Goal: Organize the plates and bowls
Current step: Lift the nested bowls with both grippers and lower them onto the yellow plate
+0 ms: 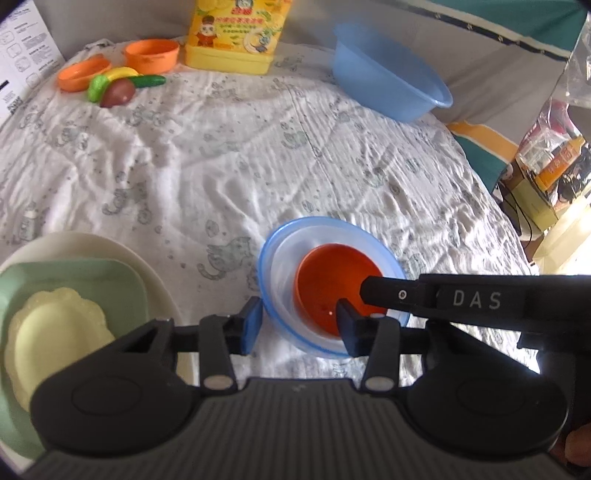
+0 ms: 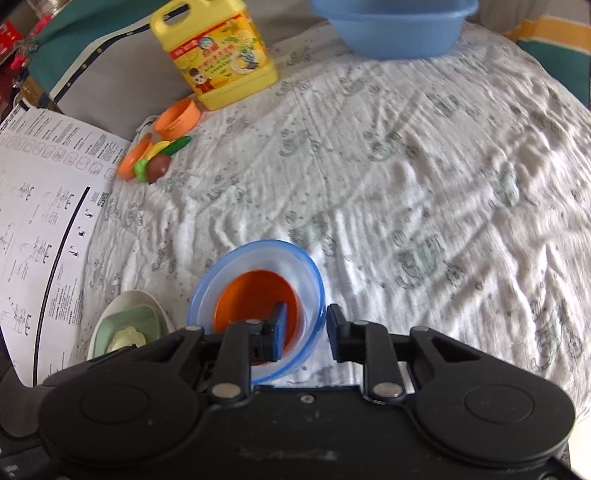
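Crinkled cloth (image 1: 229, 155); both grippers' fingers spread, straddling blue-rimmed bowl (image 1: 273, 273) wall, orange bowl (image 1: 328, 280) nested inside.

Wide bare stretch of cloth-covered bench (image 1: 229, 155) mid-scene, open for passing. Far edge blocked by yellow detergent jug (image 1: 236, 33), blue basin (image 1: 388, 74), and orange dishes with toy food (image 1: 114, 79) at far left. Near side: stacked plates (image 1: 92, 280) left, nested bowls (image 1: 332, 284) centre, narrow gap between them. Paper sheet (image 2: 40, 206) lines the left edge.
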